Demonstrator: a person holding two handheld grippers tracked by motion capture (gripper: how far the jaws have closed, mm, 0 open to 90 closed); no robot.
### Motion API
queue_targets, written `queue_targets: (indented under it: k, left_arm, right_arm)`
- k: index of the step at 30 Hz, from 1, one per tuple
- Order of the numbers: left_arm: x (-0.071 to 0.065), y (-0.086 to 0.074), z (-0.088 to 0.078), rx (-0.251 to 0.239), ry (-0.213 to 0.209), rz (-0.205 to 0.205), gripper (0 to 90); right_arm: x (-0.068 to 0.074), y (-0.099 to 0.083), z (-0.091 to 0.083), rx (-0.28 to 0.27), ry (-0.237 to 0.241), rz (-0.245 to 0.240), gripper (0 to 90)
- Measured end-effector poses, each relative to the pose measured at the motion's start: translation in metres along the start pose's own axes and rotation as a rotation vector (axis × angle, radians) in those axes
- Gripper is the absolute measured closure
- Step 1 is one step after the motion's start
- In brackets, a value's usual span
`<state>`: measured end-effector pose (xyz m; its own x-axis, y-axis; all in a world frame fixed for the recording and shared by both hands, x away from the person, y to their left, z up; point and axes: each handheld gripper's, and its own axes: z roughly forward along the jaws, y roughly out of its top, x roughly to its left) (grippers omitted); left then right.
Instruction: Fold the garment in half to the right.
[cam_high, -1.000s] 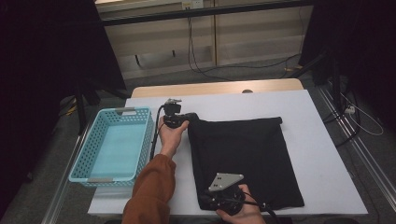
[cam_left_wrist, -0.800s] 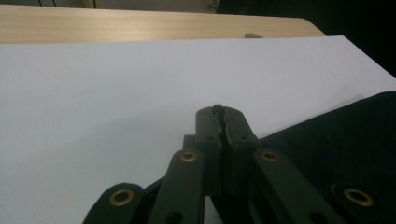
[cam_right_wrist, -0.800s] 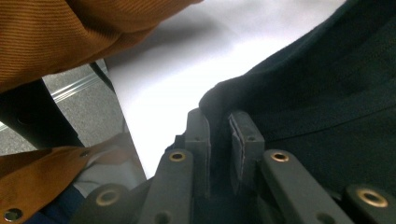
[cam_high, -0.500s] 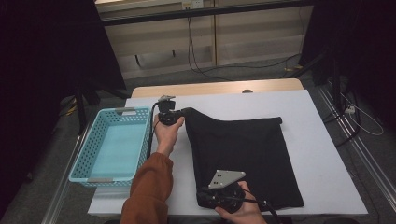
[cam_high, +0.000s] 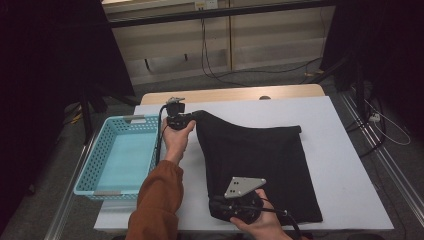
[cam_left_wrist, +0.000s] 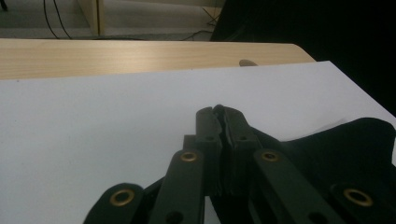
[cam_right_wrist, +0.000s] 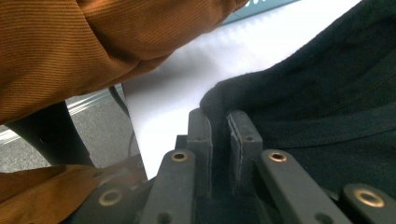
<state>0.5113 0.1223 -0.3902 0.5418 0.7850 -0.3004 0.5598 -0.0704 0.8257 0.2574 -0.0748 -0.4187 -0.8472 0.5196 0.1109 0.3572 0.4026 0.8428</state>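
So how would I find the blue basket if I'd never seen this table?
Look at the white table in the middle of the room. Go to its left edge, beside the big black cloth that the left tongs and the right tongs pinch. There sits the basket, the one bright turquoise thing, with holes all over its walls and nothing inside.

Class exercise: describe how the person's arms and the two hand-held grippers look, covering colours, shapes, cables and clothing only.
The left arm wears a rust-orange ribbed sleeve. The left gripper is black, with a black cable trailing from it. The right gripper is black too, topped by a grey three-cornered plate dotted with holes. Up close, its black jaws carry brass-coloured rivets.
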Motion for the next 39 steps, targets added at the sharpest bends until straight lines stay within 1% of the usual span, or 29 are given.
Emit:
queue_targets:
  k: [7, 12, 17, 23, 27, 30, 36, 39]
  left_arm:
    - [-0.002, 0.005, -0.004, -0.01, 0.001, 0.006, 86.3]
    - [-0.001, 0.011, -0.011, -0.023, 0.001, 0.004, 86.4]
    - [0.0, 0.014, -0.015, -0.032, 0.004, 0.008, 86.4]
    - [0.001, 0.018, -0.02, -0.034, 0.012, 0.013, 86.4]
    - [0.001, 0.022, -0.024, -0.047, 0.012, 0.02, 86.5]
    - [0.001, 0.024, -0.027, -0.047, 0.016, 0.024, 86.5]
    - [0.003, 0.026, -0.031, -0.052, 0.03, 0.022, 86.5]
    - [0.003, 0.028, -0.033, -0.054, 0.03, 0.021, 86.5]
  right_arm:
    - [0.0, 0.005, -0.002, -0.017, 0.002, 0.003, 81.9]
    - [0.001, 0.009, -0.004, -0.039, 0.023, -0.014, 81.9]
    - [0.0, 0.01, -0.003, -0.047, 0.037, -0.017, 81.9]
    - [0.002, 0.015, -0.004, -0.061, 0.043, -0.024, 81.9]
    - [0.003, 0.018, -0.004, -0.065, 0.044, -0.029, 81.9]
    - [0.004, 0.021, -0.003, -0.071, 0.046, -0.034, 81.9]
    - [0.006, 0.026, -0.003, -0.081, 0.049, -0.041, 81.9]
    - [0.007, 0.028, -0.002, -0.086, 0.05, -0.041, 81.9]
